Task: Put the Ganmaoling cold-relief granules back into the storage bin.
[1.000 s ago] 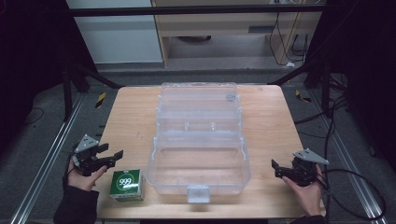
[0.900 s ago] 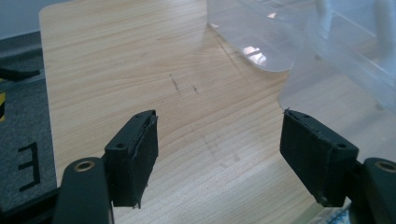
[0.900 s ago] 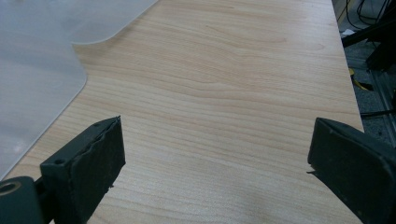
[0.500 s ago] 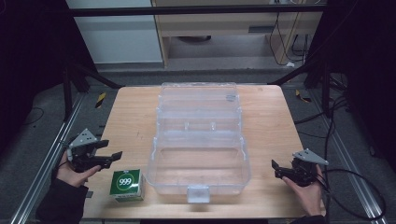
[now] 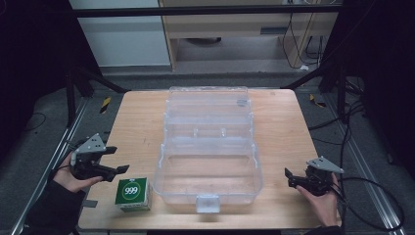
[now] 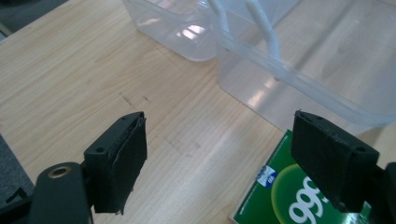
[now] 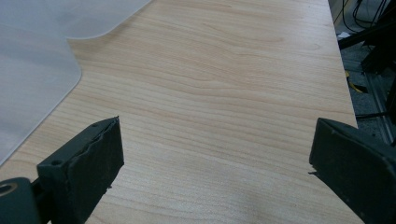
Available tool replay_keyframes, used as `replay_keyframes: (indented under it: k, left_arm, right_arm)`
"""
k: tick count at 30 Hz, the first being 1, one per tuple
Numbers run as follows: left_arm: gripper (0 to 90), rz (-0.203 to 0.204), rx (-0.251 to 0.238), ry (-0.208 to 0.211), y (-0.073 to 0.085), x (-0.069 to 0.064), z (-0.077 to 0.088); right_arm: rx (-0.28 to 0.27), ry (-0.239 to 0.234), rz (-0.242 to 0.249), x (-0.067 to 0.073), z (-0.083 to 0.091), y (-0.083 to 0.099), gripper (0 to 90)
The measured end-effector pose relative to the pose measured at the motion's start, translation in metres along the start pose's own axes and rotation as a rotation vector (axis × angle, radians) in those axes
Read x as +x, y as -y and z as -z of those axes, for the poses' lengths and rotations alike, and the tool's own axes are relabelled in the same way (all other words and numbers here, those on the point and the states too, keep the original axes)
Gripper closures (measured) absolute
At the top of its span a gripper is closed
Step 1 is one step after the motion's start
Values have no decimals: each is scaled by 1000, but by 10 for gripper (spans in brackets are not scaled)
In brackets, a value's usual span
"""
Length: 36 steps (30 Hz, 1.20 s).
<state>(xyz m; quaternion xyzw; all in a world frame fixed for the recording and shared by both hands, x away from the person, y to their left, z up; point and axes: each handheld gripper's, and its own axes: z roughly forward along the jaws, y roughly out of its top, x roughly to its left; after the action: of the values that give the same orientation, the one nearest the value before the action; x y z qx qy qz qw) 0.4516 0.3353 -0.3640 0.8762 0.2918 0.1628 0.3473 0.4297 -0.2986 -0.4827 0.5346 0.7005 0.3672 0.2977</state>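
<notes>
A clear plastic box [image 5: 208, 156] lies open mid-table [image 5: 293, 122], lid back, ready for loading. The left tool [image 5: 111, 159], jaws wide and empty, hovers just beside a green carton [image 5: 132, 193]. The right tool [image 5: 289, 177] rests open, empty, near the box.

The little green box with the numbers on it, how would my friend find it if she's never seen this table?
Start at the wooden table and find the big see-through plastic case lying open in its middle. Look just off the case's near left corner, by the table's front edge, close to the left gripper. The green box sits there, the one brightly coloured thing, with 999 in a circle on top.
</notes>
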Motion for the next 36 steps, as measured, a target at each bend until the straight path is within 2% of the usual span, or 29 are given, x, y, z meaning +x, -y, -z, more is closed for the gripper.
replay_keyframes:
  k: [5,6,7,10,17,19,23,30,36]
  left_arm:
    - [173,-58,34,48,-3,-5,1]
    - [170,-58,34,48,-3,-5,1]
    - [164,-91,57,60,-4,-7,1]
    - [155,-138,87,84,-5,-12,0]
    - [128,-205,140,125,-6,-17,-3]
    - [119,-210,143,128,-6,-17,-3]
    - [102,-252,183,144,-5,-21,-7]
    - [76,-294,224,168,-2,-26,-10]
    - [56,-316,254,188,2,-31,-14]
  right_arm:
    - [8,-2,3,0,-1,0,31]
    - [8,-2,3,0,-1,0,31]
    - [9,-3,3,0,-1,1,31]
    - [11,-6,5,1,-1,1,30]
    - [14,-7,17,1,-3,2,29]
    - [16,-8,16,1,-3,2,29]
    - [21,-11,22,1,-3,2,27]
    - [28,-14,28,2,-4,3,26]
    - [31,-17,32,2,-4,3,25]
